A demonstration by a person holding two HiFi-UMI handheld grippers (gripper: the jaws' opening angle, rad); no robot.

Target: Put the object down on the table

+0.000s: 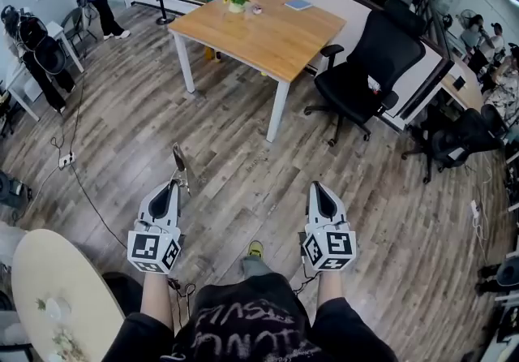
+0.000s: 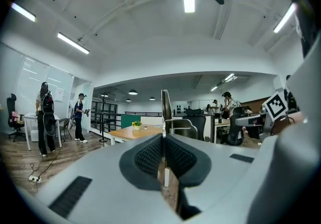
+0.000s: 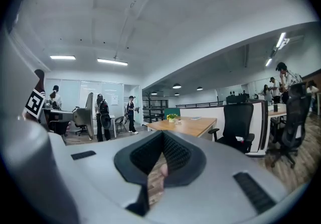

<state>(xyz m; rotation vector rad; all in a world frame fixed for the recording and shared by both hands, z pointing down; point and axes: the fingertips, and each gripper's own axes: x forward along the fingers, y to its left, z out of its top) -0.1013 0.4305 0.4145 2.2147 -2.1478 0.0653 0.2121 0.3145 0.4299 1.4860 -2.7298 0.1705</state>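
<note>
Left gripper point(image 2: 163, 140) clenched on a thin upright object point(image 2: 166, 108), probably some tool. Right gripper point(image 3: 161, 140) closed, apparently empty. Table point(image 1: 268, 32) upper centre of head view, well apart. Risk: narrow pinch, so the object may pivot or slip before reaching it.

we find the object point(image 1: 179, 164) clamped at the tip of the left gripper point(image 1: 173, 184), whose jaws are closed on its lower end. it is a slim piece with a dark flat upper blade and a bright curved metal part beside it; what kind of item it is we cannot tell. it stands upright, projecting above the jaw tips. the table point(image 1: 276, 44), a rectangular light wood top on white legs, stands ahead of this gripper, well apart from it.
</note>
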